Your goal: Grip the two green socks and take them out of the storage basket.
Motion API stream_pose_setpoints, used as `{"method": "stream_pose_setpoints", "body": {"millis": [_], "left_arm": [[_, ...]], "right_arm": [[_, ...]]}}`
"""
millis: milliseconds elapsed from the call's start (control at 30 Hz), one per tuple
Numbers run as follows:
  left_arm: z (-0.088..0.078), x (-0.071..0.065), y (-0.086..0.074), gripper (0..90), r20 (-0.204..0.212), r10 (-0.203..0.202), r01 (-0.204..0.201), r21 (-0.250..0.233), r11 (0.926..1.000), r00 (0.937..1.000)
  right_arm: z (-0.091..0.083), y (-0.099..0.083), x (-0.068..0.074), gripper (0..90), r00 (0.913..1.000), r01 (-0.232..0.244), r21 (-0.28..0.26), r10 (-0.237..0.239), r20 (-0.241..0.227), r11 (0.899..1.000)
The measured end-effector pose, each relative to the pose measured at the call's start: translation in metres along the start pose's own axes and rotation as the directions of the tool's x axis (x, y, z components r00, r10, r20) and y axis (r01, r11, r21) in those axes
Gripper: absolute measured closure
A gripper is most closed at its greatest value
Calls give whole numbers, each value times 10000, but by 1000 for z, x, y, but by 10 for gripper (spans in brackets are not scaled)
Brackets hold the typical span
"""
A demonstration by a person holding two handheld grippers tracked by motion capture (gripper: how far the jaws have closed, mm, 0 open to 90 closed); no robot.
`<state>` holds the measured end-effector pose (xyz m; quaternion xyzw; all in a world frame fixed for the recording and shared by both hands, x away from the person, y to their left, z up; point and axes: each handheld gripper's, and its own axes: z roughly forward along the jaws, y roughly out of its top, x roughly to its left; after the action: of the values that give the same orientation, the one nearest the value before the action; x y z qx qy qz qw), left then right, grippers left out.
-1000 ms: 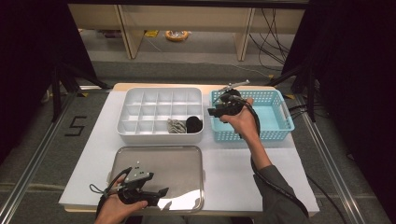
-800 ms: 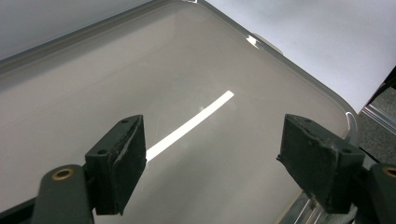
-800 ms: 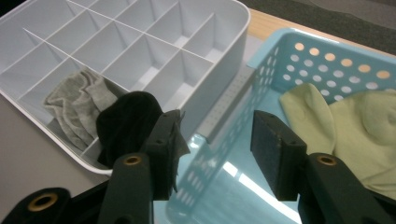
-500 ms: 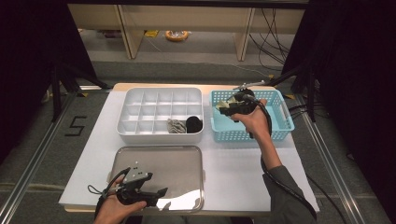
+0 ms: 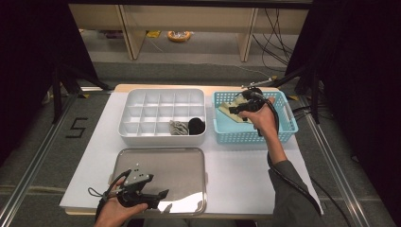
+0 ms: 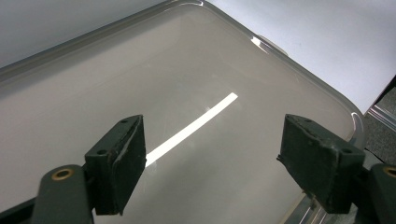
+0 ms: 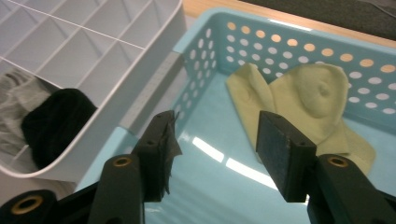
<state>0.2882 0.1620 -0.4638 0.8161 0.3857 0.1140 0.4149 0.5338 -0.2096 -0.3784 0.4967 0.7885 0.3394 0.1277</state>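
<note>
Right gripper [image 5: 235, 109] hangs over the blue basket [image 5: 283, 133] at far right. Its jaws have just been opening and now stand partly apart, nothing between them. Pale yellow cloth [image 7: 299, 100] lies on the basket floor, just beyond the jaw tips, not touched. Left gripper [image 5: 161, 195] rests over the near edge of the metal tray [image 5: 184, 163], jaws wide apart and empty. White divided box [image 5: 163, 101] sits left of the basket, a black item [image 5: 196, 126] and a grey cloth [image 5: 179, 127] in its near compartments.
</note>
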Motion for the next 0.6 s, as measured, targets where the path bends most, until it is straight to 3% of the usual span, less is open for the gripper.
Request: {"method": "stream_pose_setpoints", "body": {"millis": [33, 167, 433, 467, 500, 533, 567, 600], "left_arm": [[0, 0, 0, 219, 9, 7, -7, 8, 10000, 10000], [0, 0, 0, 219, 28, -5, 5, 20, 10000, 10000], [0, -1, 0, 219, 56, 17, -17, 46, 10000, 10000], [0, -1, 0, 219, 93, 62, -63, 69, 10000, 9999], [0, -1, 0, 219, 93, 62, -63, 69, 10000, 9999], [0, -1, 0, 219, 96, 65, -66, 69, 10000, 9999], [0, -1, 0, 219, 103, 70, -71, 72, 9999, 9999], [0, -1, 0, 219, 87, 30, -31, 51, 10000, 10000]], "right_arm": [[2, 1, 0, 506, 9998, -179, 91, 178, 46, 9998], [8, 4, -8, 524, 9997, -14, 227, 8, 248, 9997], [24, 15, -40, 575, 9927, -152, 573, 82, 1206, 9982], [27, 15, -47, 592, 9896, -397, 635, 305, 1403, 9972], [27, 15, -47, 592, 9896, -397, 635, 305, 1403, 9972], [28, 16, -48, 596, 9855, -856, 799, 726, 1533, 9931], [30, 15, -49, 605, 9854, -898, 693, 785, 1510, 9935], [32, 15, -55, 611, 9870, -425, 692, 312, 1574, 9967]]}}
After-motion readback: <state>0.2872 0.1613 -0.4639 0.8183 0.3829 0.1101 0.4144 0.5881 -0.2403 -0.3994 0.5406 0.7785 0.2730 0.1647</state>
